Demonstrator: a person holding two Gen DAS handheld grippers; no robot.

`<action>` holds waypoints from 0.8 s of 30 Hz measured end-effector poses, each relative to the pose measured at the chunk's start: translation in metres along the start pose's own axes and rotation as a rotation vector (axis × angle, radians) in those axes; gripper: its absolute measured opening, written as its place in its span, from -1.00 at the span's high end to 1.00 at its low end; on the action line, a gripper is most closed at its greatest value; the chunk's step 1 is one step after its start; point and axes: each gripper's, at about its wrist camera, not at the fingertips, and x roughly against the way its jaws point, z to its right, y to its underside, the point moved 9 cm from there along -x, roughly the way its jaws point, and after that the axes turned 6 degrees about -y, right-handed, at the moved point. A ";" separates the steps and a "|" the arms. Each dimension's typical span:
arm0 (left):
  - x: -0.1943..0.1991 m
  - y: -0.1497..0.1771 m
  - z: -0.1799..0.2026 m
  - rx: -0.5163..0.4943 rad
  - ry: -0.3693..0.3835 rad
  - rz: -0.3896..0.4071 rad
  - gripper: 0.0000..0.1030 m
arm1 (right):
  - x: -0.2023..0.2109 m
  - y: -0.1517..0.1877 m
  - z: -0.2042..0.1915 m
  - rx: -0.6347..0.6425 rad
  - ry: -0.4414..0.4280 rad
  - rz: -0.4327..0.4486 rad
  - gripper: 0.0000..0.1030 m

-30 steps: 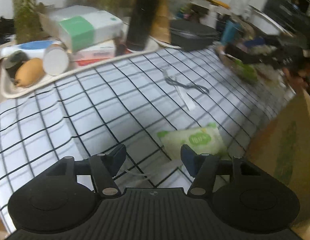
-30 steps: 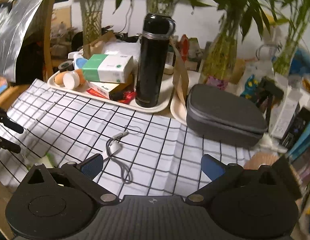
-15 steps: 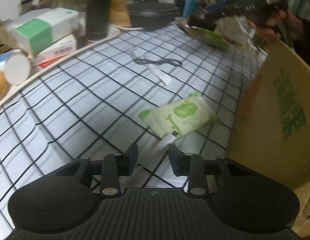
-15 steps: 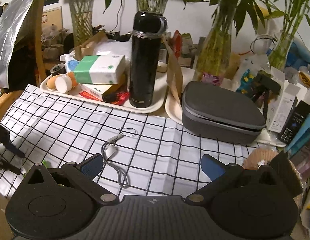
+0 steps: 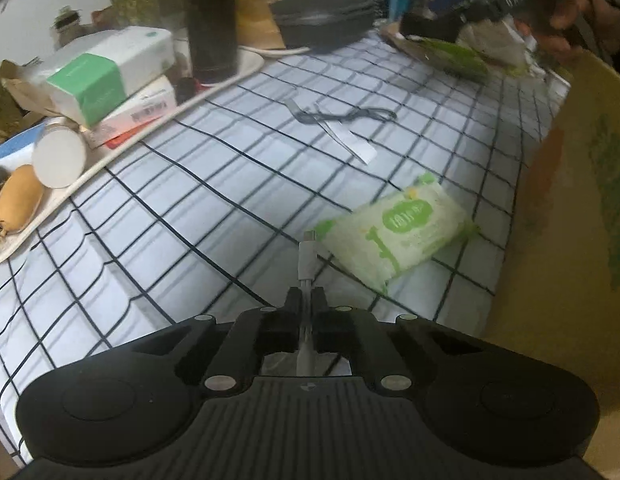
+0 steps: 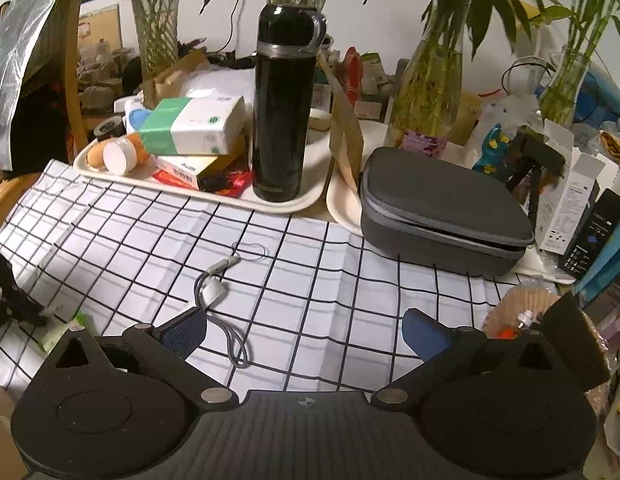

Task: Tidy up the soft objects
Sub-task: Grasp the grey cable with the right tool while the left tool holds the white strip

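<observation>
My left gripper [image 5: 305,300] points down at the checked cloth [image 5: 169,208], its jaws closing tight on a thin white cable whose white plug [image 5: 307,256] sticks out past the fingertips. A green and white soft wipes pack [image 5: 394,236] lies just beyond the plug, beside a cardboard box [image 5: 570,220] at the right. Farther back lies a grey cable with a white tag [image 5: 342,116]. My right gripper [image 6: 305,328] stands open above the cloth with nothing between its fingers. The grey cable [image 6: 205,292] lies by its left finger.
A cream tray [image 6: 293,204] at the back holds a tissue box [image 6: 193,128], a black flask [image 6: 283,100] and small items. A grey zip case [image 6: 442,208] sits at the right on a second tray. Vases with plants line the back, and boxes crowd the right edge.
The left gripper's fingers went from wide apart to pressed together on the white cable, and its view rolled and shifted toward the wipes pack and box. The right gripper stayed put and open.
</observation>
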 end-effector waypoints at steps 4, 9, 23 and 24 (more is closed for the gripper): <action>0.006 -0.011 -0.005 0.033 -0.051 0.034 0.89 | -0.005 0.001 -0.006 0.037 -0.020 -0.004 -1.00; 0.008 -0.018 -0.017 0.085 -0.139 0.036 0.89 | -0.021 0.002 -0.011 0.036 -0.083 -0.025 -1.00; 0.022 -0.029 -0.048 0.242 -0.220 0.096 0.89 | -0.077 0.007 -0.040 0.131 -0.220 -0.110 -1.00; 0.023 -0.029 -0.048 0.243 -0.220 0.095 0.89 | -0.082 0.008 -0.041 0.146 -0.207 -0.121 -1.00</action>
